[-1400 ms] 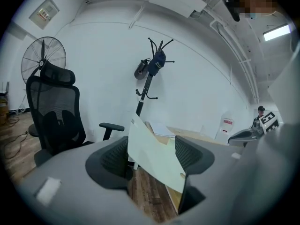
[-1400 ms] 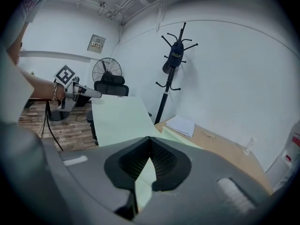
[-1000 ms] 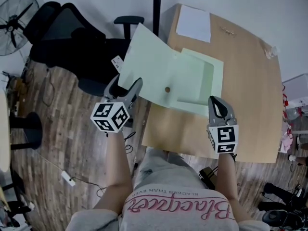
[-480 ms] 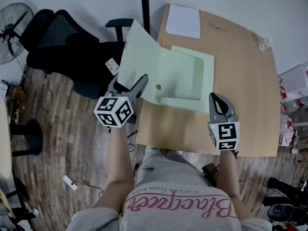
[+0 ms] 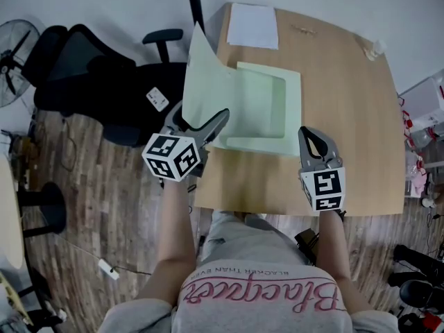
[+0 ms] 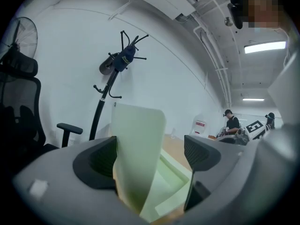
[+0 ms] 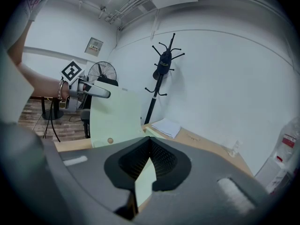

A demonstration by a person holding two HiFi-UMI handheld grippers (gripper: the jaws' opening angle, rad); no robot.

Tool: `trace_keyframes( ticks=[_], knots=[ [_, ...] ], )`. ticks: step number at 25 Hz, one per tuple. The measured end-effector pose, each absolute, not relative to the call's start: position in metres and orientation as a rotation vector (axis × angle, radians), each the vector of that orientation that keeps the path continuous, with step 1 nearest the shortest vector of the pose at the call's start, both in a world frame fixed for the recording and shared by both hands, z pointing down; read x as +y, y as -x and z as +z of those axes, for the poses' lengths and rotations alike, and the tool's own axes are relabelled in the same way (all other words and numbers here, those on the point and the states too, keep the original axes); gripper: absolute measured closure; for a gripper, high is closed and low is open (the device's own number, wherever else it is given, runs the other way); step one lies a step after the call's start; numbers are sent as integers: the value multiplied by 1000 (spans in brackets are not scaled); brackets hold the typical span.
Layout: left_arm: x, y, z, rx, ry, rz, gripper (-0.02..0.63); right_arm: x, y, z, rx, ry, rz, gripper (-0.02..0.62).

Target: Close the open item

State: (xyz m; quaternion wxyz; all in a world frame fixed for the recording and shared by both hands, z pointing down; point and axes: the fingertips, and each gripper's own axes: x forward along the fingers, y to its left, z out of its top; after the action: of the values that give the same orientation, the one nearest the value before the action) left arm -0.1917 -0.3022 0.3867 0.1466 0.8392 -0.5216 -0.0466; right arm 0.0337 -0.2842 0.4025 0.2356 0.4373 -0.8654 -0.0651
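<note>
A pale green folder (image 5: 260, 109) lies open on the wooden table (image 5: 347, 116). Its lid (image 5: 205, 89) stands tilted up over the table's left edge. My left gripper (image 5: 201, 120) is at the lid's near edge. In the left gripper view the lid (image 6: 138, 153) stands between the jaws, resting against the left one, with a wide gap to the right one. These jaws have just been opening. My right gripper (image 5: 310, 136) is shut on the folder's near right corner (image 7: 145, 182). The right gripper view shows the raised lid (image 7: 115, 118) with its round stud.
A white sheet of paper (image 5: 252, 25) lies at the table's far edge. A black office chair (image 5: 90, 68) stands left of the table, a fan (image 5: 17, 40) beyond it. A coat stand (image 6: 115, 78) is behind the table by the wall. People are at the far right.
My left gripper has moved right toward the table, and the lid has swung up steeper over the tray. Its jaws stand wider apart. The right gripper has hardly moved.
</note>
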Motion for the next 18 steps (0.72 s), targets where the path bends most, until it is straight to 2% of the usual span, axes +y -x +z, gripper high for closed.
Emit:
trace_keyframes(
  ticks=[5,18],
  knots=[
    [-302,162,383,-1364,-2494,-116,112,-281,-35,403,-2367,-1205,-179,592],
    [-301,84,390,-1021,-2582,-89,101,-273,-56,400,-2337,-1279,-166,592]
  ],
)
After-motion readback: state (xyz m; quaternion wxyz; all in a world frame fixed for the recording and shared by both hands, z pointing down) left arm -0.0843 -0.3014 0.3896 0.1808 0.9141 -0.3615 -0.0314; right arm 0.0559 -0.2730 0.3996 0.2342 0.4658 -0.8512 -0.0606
